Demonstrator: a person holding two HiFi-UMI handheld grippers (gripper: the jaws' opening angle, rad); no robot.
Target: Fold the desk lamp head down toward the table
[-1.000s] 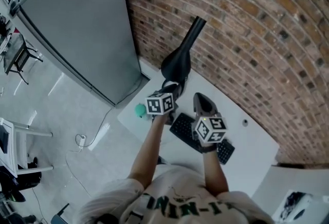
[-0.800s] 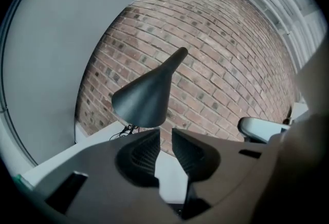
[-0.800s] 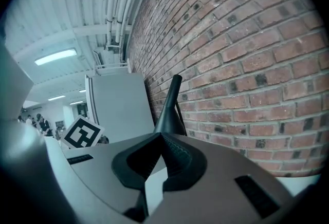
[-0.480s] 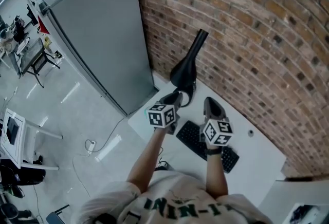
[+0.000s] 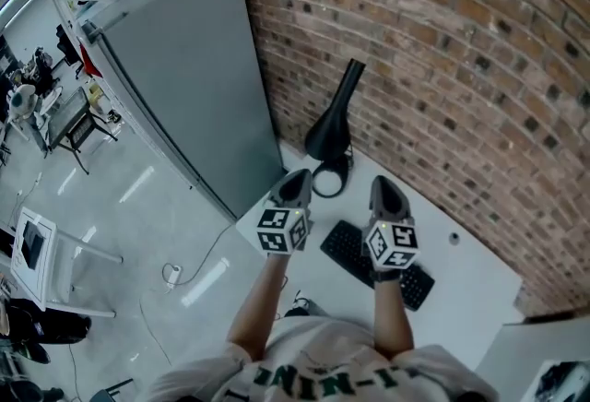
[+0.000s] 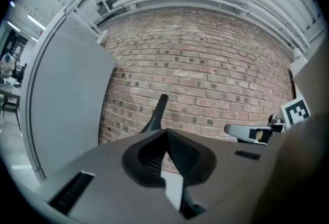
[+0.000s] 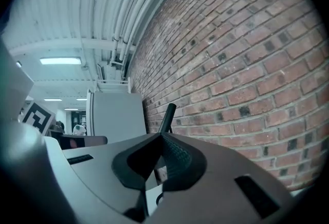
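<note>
Desk lamp (image 5: 330,122) stands at the far edge of the table (image 5: 466,273) by the brick wall (image 5: 442,59), its long axis leaning up and away, just ahead and right of the nearer left gripper (image 5: 296,180), jaws clenched on nothing; right gripper (image 5: 383,186) likewise clenched and empty

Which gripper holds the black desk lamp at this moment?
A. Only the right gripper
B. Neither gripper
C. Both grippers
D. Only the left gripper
B: the left gripper and the right gripper are both shut with nothing between their jaws, and the desk lamp stands apart from them, by the brick wall.
</note>
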